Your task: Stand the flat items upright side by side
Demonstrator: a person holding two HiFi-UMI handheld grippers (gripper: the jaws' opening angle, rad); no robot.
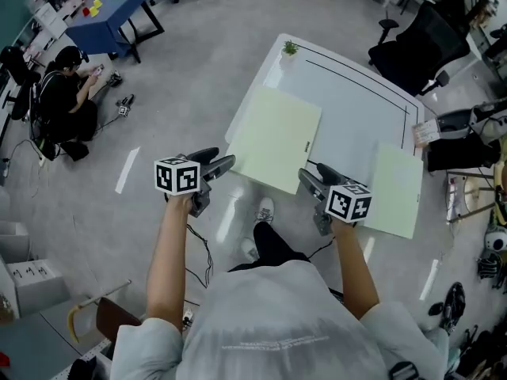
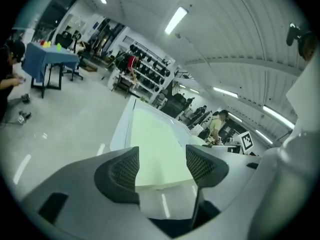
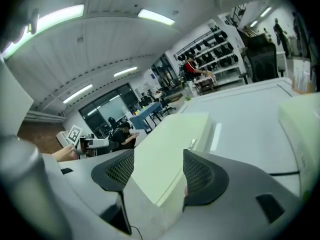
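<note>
A large pale green flat book (image 1: 273,137) lies flat on the white table (image 1: 356,109), its near edge reaching the table's front. A second pale green book (image 1: 394,188) lies flat at the right front. My left gripper (image 1: 220,161) hovers by the big book's near left corner; in the left gripper view it (image 2: 161,166) is open, with the book (image 2: 157,144) just ahead of the jaws. My right gripper (image 1: 311,176) is at the near right corner; it (image 3: 159,171) stands open with that corner of the book (image 3: 165,154) between the jaws. The second book (image 3: 302,124) shows at far right.
A small potted plant (image 1: 290,48) stands on the table's far corner. A black office chair (image 1: 416,50) is beyond the table. A person sits on the floor (image 1: 67,93) at far left near a blue table (image 1: 119,10). Clutter lines the right side.
</note>
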